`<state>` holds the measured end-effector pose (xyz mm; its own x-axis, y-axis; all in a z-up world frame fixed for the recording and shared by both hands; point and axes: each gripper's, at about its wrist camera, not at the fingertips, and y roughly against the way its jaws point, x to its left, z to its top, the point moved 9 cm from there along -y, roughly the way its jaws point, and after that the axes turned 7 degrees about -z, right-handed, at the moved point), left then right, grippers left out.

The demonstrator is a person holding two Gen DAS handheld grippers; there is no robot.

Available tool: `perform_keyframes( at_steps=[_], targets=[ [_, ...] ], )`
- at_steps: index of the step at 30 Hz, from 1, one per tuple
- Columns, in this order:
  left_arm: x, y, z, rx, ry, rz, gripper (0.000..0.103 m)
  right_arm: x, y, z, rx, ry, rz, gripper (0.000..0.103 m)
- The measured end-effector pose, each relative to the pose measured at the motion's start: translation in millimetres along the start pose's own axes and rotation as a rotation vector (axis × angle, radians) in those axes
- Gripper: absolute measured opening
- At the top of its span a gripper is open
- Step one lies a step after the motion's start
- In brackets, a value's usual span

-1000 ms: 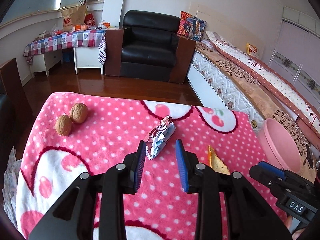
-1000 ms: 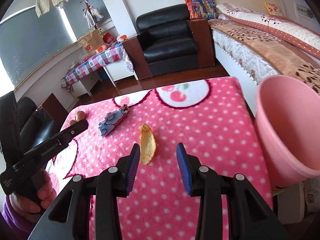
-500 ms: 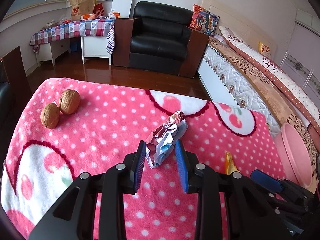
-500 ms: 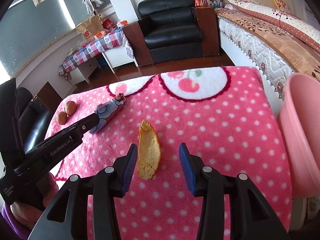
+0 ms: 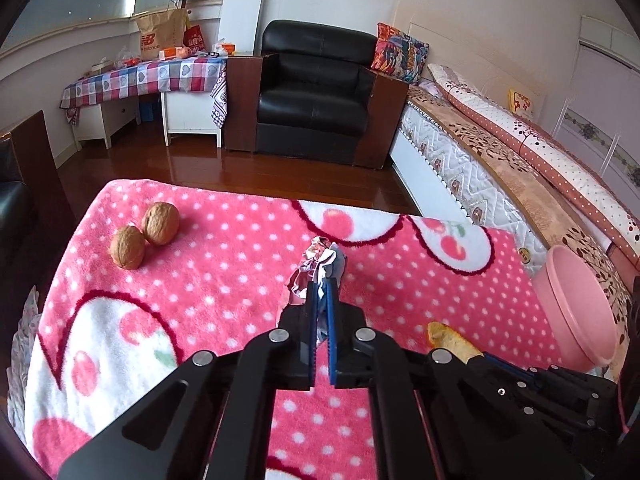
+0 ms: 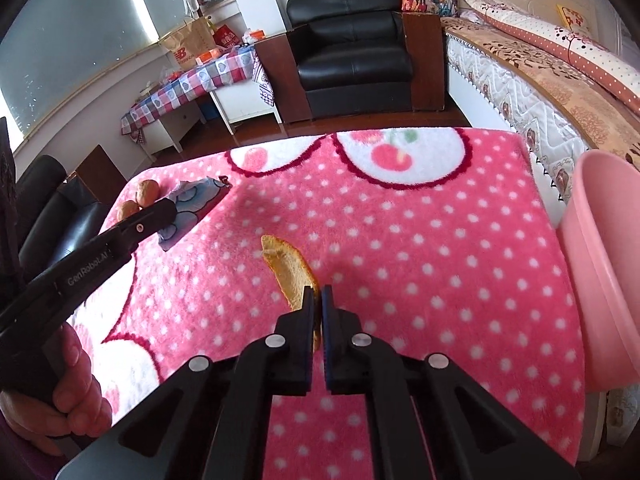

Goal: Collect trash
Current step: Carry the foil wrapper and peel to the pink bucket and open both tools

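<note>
A crumpled printed wrapper (image 5: 318, 266) lies on the pink polka-dot blanket (image 5: 224, 264). My left gripper (image 5: 320, 292) is shut on its near end. The wrapper also shows in the right wrist view (image 6: 188, 210), beside the left gripper's fingers (image 6: 154, 216). An orange peel (image 6: 290, 270) lies on the blanket; my right gripper (image 6: 317, 300) is shut on its near end. The peel also shows in the left wrist view (image 5: 450, 342). A pink bin (image 6: 608, 264) stands off the blanket's right edge, also in the left wrist view (image 5: 576, 304).
Two walnuts (image 5: 146, 234) sit at the blanket's far left, also in the right wrist view (image 6: 138, 200). Beyond are a black armchair (image 5: 316, 92), a bed (image 5: 520, 160) on the right, a checkered table (image 5: 140, 80) and wooden floor.
Both grippers moved forward and closed: the left on the wrapper, the right on the orange peel. Both were open half a second ago.
</note>
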<state>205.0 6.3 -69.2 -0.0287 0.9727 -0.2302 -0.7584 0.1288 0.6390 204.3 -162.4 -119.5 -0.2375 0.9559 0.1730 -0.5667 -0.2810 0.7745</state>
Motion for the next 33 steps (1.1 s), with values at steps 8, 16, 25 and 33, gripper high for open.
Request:
perform_keyframes(
  at_steps=[8,16,25,33],
  targets=[
    [-13,43,-9,-0.033,-0.015,-0.028,0.003,-1,50,-17,-0.054,-0.002,0.012,0.003],
    [-36,73,-22,-0.057,-0.032,-0.049,0.003,-8,89,-34,-0.101,-0.029,0.012,0.003],
    [-62,96,-27,-0.089,-0.050,-0.105,0.003,-26,117,-45,-0.139,-0.071,-0.006,0.003],
    [-92,106,-28,-0.106,-0.079,-0.179,0.003,-56,135,-45,-0.180,-0.127,-0.035,0.003]
  ],
)
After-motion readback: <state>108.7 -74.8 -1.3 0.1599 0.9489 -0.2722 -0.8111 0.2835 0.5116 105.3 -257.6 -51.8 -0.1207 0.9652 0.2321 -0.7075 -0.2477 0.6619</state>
